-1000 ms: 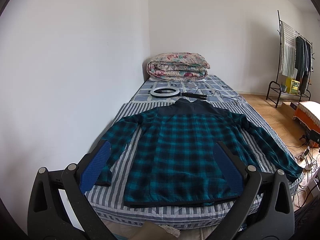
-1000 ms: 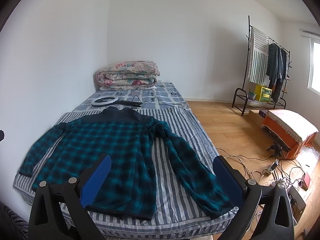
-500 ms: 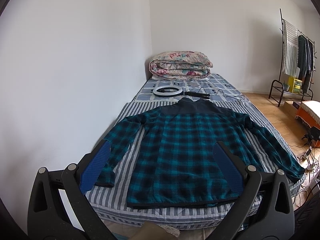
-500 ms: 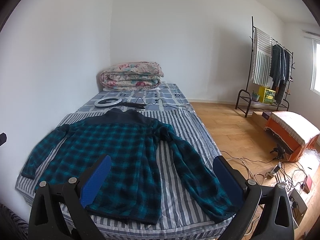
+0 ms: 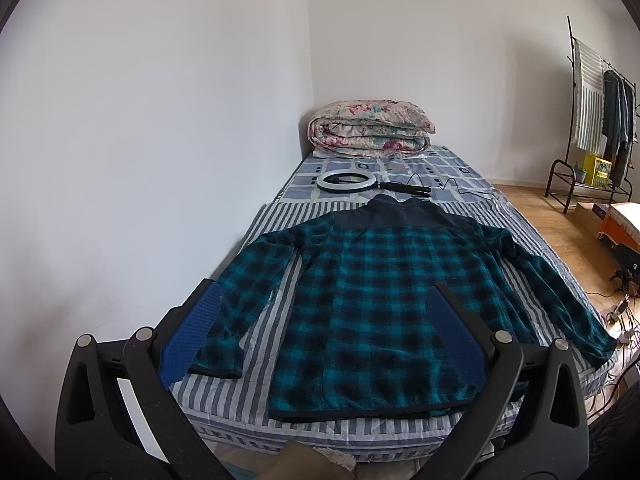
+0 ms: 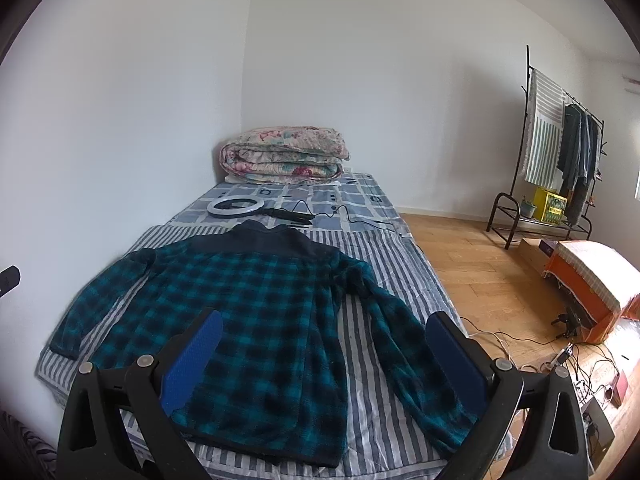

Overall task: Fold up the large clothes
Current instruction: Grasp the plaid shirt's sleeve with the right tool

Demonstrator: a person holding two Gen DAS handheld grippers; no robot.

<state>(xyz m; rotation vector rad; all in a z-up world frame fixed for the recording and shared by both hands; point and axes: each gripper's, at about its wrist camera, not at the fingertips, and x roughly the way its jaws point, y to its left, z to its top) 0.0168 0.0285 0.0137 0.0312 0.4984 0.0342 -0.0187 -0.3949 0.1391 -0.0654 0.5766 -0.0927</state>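
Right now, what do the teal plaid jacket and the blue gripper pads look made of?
Teal-and-black plaid jacket: looks like soft fleece or brushed flannel, matte with a fuzzy nap and thick rounded edges; dark yoke looks similar.
Blue finger pads: probably rubber or a textured plastic, matte, with a fine knurled grid on black rigid arms. Exact materials can't be confirmed.

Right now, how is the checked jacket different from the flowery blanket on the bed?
The plaid fleece jacket lies spread out flat with both sleeves stretched out; the floral quilt is folded into a thick bundle. The jacket is teal and black checks with a dark collar; the quilt is pale with pink and green flowers. The jacket lies at the near end of the bed; the quilt sits at the far end by the wall. Both rest on the bed, and neither gripper touches them.
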